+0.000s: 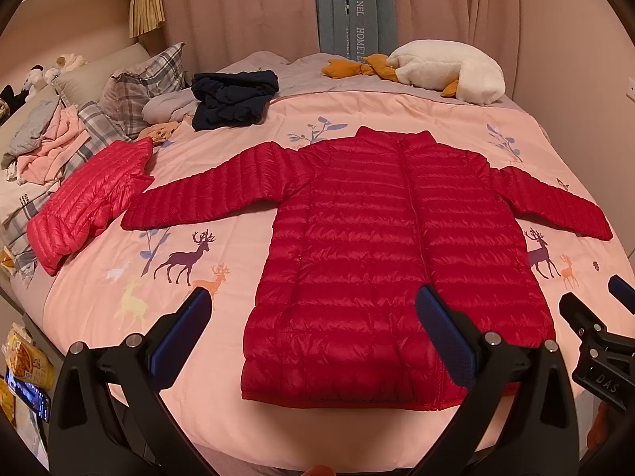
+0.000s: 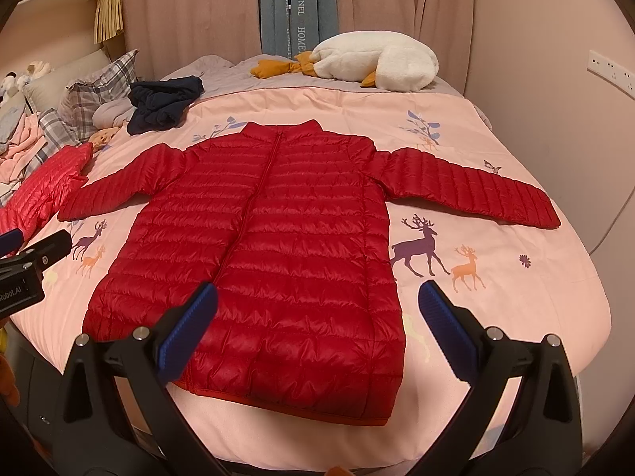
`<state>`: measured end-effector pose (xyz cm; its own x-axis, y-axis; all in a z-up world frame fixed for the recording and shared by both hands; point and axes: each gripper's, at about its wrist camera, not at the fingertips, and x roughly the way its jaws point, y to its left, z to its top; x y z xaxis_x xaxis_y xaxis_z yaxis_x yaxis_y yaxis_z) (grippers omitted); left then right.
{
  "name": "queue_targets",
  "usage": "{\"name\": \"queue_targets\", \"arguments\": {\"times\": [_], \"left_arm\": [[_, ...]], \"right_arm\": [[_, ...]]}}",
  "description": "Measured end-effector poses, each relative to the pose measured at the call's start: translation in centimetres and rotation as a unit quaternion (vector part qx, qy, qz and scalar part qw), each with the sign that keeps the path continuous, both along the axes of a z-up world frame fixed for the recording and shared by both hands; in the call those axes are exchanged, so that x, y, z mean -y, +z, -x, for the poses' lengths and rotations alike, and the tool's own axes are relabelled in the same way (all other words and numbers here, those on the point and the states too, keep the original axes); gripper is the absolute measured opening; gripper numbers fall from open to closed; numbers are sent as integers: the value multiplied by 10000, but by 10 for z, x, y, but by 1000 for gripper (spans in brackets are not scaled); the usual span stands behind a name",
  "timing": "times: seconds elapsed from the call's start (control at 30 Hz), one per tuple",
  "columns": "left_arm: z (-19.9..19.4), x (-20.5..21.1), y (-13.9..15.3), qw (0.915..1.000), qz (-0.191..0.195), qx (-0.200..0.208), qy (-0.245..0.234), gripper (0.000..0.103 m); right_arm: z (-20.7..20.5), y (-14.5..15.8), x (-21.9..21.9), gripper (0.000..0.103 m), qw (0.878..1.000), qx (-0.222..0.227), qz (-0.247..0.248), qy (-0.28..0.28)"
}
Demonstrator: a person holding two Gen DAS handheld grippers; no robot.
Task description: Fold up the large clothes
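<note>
Jaws wide apart on both the left gripper (image 1: 313, 319) and the right gripper (image 2: 317, 311), holding nothing, up above the near end of the bed.

Big puffy dark red quilted jacket (image 1: 381, 238) flat on the pink bed cover with deer pictures (image 1: 222, 182), zipped shut, both sleeves stretched out to the sides, bottom edge close to the grippers. Smaller bright pink-red puffy jacket (image 1: 87, 202) folded up just beside the left sleeve. Crumpled dark navy cloth (image 1: 234, 97) and soft white goose toy (image 1: 448, 69) far back on the bed.
</note>
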<state>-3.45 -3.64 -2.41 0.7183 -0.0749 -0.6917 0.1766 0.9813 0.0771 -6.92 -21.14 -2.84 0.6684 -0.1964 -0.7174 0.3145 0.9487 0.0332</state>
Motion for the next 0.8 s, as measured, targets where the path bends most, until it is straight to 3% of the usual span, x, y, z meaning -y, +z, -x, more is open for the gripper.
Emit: {"name": "queue_targets", "arguments": {"times": [0.8], "left_arm": [[1,4,1,10000,-23,-35,-65,102]], "right_arm": [[2,0,0,101,10000,22,-4,-20]]}}
